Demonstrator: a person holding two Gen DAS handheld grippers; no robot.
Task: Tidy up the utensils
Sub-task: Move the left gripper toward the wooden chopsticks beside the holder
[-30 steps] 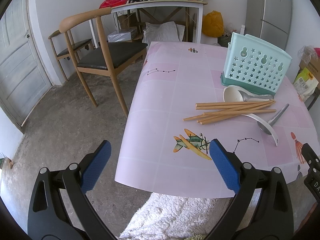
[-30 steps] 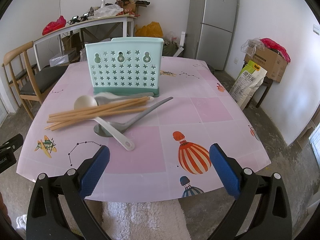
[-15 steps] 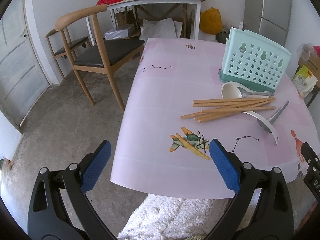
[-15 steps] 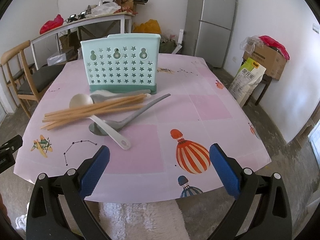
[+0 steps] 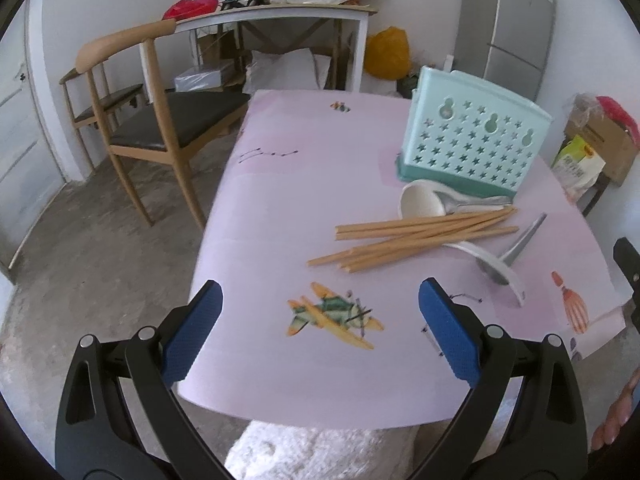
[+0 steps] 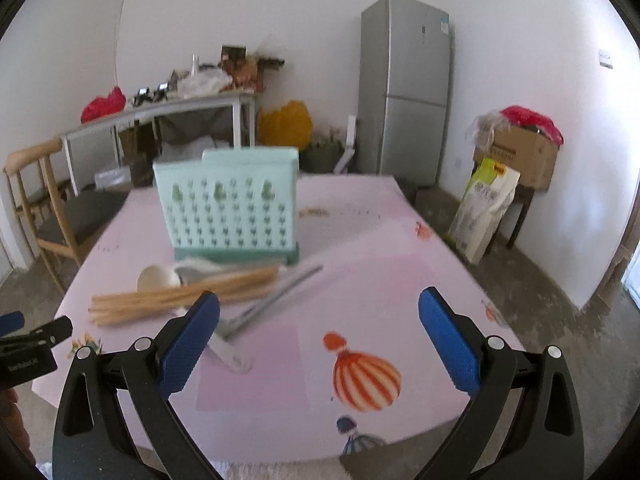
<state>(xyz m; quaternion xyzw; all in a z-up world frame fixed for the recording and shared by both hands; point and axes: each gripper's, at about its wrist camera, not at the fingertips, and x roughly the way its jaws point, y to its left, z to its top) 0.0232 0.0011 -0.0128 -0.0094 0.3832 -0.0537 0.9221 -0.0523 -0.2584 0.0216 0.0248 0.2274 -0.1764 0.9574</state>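
A mint-green utensil holder with star cut-outs stands upright on the pink table. In front of it lie several wooden chopsticks, a white ladle and a grey metal spoon, piled together. My left gripper hangs open over the table's near left part, short of the chopsticks. Open and empty too, my right gripper is above the near edge, with the utensils just ahead of its left finger.
A wooden chair stands left of the table. A cluttered side table, a grey fridge, a cardboard box and a bag line the walls. A white rug lies below the near edge.
Both grippers have moved forward over the table toward the utensils. The right view has tilted up and is blurred by motion. Nothing has been picked up.
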